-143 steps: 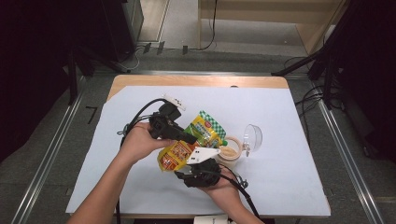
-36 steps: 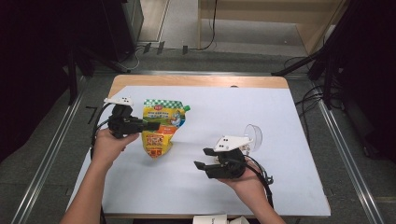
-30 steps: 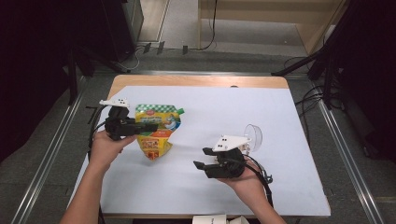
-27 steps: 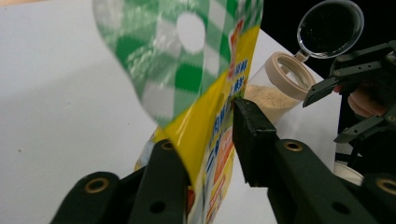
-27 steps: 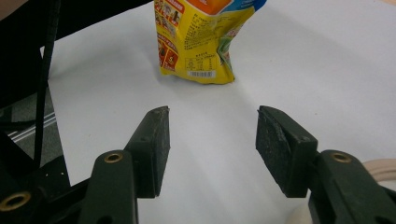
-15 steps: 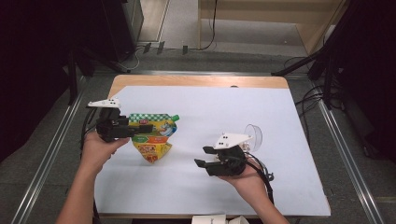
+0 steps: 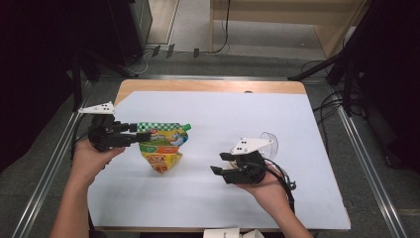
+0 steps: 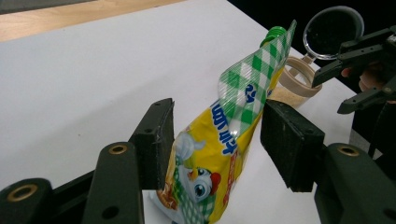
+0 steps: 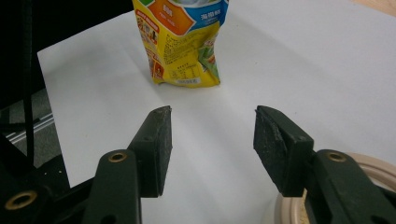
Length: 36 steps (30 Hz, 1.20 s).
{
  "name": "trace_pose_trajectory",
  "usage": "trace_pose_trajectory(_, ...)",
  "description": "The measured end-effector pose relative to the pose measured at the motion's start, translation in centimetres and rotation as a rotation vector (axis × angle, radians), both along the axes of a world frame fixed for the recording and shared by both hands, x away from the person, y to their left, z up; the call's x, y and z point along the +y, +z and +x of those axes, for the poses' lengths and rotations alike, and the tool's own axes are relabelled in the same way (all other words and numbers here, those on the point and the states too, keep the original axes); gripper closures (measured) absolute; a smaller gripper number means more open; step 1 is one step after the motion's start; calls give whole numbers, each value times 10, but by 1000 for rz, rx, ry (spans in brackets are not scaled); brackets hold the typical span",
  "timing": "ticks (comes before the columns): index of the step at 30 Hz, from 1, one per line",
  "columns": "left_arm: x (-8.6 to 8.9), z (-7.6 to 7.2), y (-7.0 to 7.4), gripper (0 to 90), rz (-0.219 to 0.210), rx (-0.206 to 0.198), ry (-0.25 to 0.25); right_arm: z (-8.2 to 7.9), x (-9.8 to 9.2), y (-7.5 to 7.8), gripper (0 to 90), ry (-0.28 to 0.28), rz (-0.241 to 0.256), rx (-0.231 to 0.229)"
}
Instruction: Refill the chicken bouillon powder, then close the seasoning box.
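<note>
A yellow and green spouted pouch (image 7: 161,146) stands on its base on the white sheet, left of centre. My left gripper (image 7: 134,134) is at its checked top edge. In the left gripper view the pouch (image 8: 219,154) rises between the two pads of the left gripper (image 8: 215,135), which stand wide apart, open. My right gripper (image 7: 217,162) hovers open and empty at centre right, pointing left at the pouch (image 9: 184,42). Nothing lies between the pads of the right gripper (image 9: 210,140).
A beige jar (image 8: 294,81) with a hinged clear lid (image 7: 270,141) sits just behind the right gripper, its rim (image 9: 373,186) beside that gripper's jaw. The white sheet (image 7: 223,114) covers a wooden table; dark floor, rails and cables surround it.
The left hand carried the pouch from the table's middle to the left; over the last second it drifted further left. The right gripper drew back from the pouch and stays put.
</note>
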<state>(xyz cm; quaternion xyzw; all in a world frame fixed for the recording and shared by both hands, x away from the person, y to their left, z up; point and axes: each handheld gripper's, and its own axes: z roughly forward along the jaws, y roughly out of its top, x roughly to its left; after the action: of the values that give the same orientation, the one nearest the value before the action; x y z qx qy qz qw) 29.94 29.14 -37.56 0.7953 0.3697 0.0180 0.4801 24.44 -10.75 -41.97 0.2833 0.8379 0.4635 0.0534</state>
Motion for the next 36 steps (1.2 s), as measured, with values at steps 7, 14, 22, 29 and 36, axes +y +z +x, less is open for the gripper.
trace_pose_trajectory(7, 17, -2, 0, 448, 15, 9, 7, 3, -7, 5, 486, -10, 13, 6)
trace_pose_trajectory(14, 30, -4, -2, 444, 27, 25, 31, 6, -12, 6, 488, -22, 14, 12)
trace_pose_trajectory(22, 42, -8, 2, 447, 24, 9, 53, 8, -19, 10, 496, -36, 19, 7)
trace_pose_trajectory(29, 40, -2, -9, 443, 60, 18, 93, 9, -29, 20, 529, -46, 34, 2)
trace_pose_trajectory(36, 29, 5, -24, 422, 93, 47, 88, 12, -50, 38, 557, -86, 60, -9)
